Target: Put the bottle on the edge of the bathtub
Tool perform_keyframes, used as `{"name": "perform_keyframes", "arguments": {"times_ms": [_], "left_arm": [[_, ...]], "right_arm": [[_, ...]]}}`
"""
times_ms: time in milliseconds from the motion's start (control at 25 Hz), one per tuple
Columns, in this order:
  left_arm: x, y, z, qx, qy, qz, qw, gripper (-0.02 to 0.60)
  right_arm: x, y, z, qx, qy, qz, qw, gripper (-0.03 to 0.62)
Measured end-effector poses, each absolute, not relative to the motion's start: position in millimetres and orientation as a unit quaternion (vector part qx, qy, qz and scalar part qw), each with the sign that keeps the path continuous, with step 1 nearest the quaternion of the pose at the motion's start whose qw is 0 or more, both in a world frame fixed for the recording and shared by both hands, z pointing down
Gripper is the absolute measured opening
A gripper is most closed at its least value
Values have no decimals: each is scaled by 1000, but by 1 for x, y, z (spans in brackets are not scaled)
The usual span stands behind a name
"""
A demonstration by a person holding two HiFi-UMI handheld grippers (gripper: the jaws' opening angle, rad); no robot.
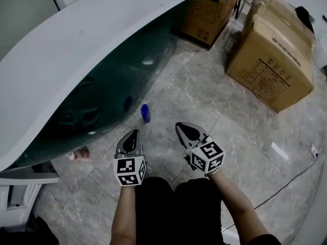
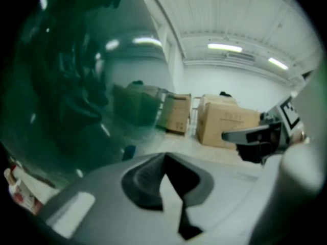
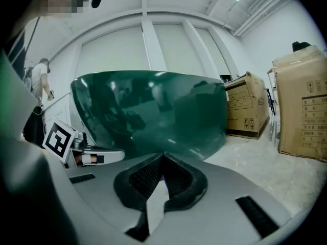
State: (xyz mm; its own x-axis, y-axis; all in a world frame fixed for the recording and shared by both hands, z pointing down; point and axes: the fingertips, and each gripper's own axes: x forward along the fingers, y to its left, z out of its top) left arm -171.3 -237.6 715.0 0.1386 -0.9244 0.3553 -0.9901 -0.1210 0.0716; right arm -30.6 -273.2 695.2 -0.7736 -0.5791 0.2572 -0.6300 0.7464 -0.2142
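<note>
A small blue bottle stands upright on the grey tiled floor, close to the dark green side of the bathtub, whose broad white rim runs across the upper left. My left gripper sits just short of the bottle, slightly to its left, jaws shut and empty. My right gripper hangs to the bottle's right, also shut with nothing in it. In the left gripper view the closed left gripper faces the tub wall. In the right gripper view the closed right gripper points at the tub.
Large cardboard boxes stand at the right, another box at the back. A small red-and-white item lies under the tub's edge. A cable trails over the floor at the right. A white unit sits at the lower left.
</note>
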Motion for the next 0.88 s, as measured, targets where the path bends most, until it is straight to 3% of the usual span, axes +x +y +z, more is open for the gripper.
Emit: {"name": "perform_keyframes", "arguments": {"times_ms": [880], "left_arm": [[-175, -227, 724, 741, -643, 100, 167, 8]], "right_arm": [[-29, -258, 703, 326, -928, 148, 105, 1]]}}
